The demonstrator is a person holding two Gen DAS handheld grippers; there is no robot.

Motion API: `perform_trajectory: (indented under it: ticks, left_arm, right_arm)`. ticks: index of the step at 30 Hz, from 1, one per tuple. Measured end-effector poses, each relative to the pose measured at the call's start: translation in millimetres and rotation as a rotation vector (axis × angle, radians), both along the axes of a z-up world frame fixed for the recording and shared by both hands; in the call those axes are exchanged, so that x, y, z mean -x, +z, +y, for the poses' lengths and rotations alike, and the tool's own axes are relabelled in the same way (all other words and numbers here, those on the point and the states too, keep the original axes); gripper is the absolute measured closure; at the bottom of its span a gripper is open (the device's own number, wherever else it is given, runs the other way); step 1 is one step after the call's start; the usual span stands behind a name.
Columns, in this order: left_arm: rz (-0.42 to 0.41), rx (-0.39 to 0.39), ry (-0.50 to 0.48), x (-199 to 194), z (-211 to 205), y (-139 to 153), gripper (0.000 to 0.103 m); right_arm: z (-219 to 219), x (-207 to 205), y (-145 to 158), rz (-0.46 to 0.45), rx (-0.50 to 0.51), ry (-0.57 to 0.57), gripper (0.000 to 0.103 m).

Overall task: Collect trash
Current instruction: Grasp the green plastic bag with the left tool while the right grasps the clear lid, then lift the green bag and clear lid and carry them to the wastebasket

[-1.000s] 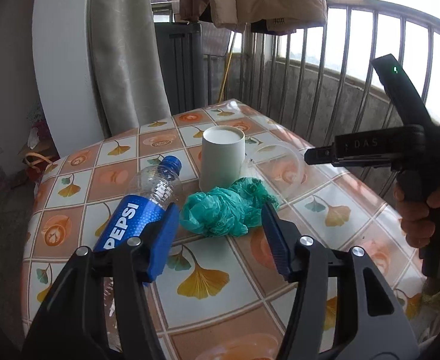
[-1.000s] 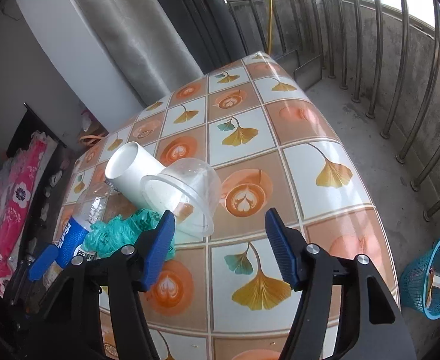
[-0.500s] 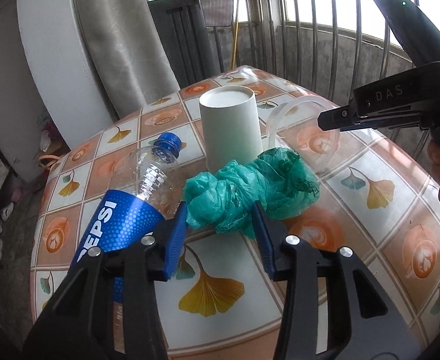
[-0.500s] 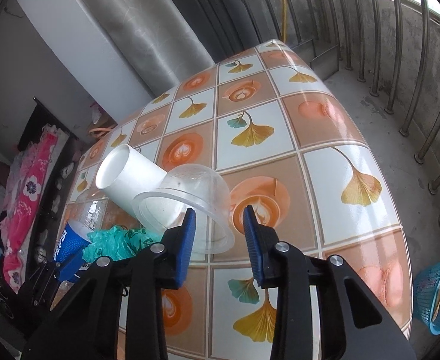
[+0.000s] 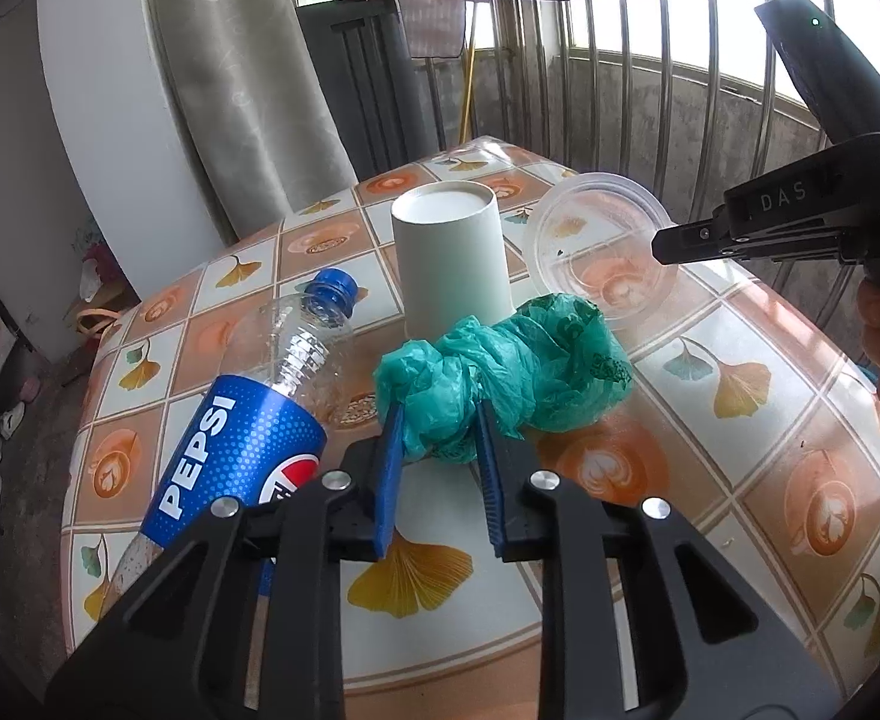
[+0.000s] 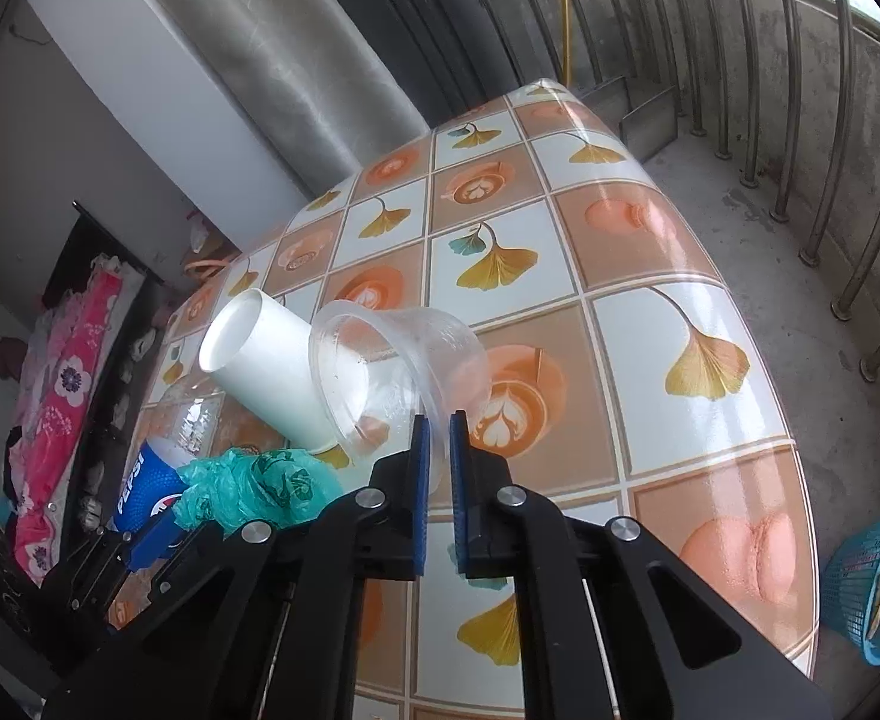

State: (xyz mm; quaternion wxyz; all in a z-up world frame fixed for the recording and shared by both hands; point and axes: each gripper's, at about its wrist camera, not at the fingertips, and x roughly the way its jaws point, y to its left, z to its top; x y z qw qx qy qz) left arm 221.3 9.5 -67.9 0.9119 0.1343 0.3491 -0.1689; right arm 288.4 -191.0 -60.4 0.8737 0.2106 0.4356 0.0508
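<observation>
A crumpled green plastic bag point(image 5: 518, 366) lies mid-table, and my left gripper point(image 5: 438, 414) has the bag's near end pinched between its blue pads, jaws still closing. Left of it a Pepsi bottle point(image 5: 248, 450) lies on its side. Behind the bag stands a white paper cup point(image 5: 449, 258), upside down. My right gripper point(image 6: 435, 426) is shut on the rim of a clear plastic cup point(image 6: 380, 360), which is tilted against the white cup point(image 6: 266, 360). In the left wrist view the right gripper point(image 5: 659, 246) reaches in from the right to the clear cup point(image 5: 596, 240).
The table point(image 6: 650, 240) has a glossy tiled leaf-and-coffee cloth. A blue mesh basket point(image 6: 866, 588) stands on the floor off the table's right corner. Metal railing point(image 6: 830, 180) runs along the right, and a grey curtain point(image 5: 242, 90) hangs behind.
Both pairs of jaws have narrowed. The left gripper came forward and down onto the green bag and pinched it. The right gripper closed on the clear cup's rim, tilting the cup.
</observation>
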Motion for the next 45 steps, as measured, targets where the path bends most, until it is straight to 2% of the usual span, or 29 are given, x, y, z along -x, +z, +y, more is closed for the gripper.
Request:
perform_trajectory:
  ticks: [16, 26, 39, 45]
  left_arm:
    - [-0.026, 0.064, -0.014, 38, 5, 21, 0.084]
    - [-0.085, 0.09, -0.009, 63, 12, 44, 0.084]
    - [-0.147, 0.119, -0.007, 95, 17, 66, 0.084]
    - [-0.205, 0.12, -0.036, 114, 13, 81, 0.084]
  right_arm:
    - [-33, 41, 19, -0.04, -0.036, -0.082, 0.097]
    - [-43, 76, 49, -0.106, -0.026, -0.125, 0.097]
    - [-48, 114, 71, -0.159, -0.017, -0.158, 0.098]
    - [-57, 146, 80, -0.191, -0.01, -0.193, 0.098]
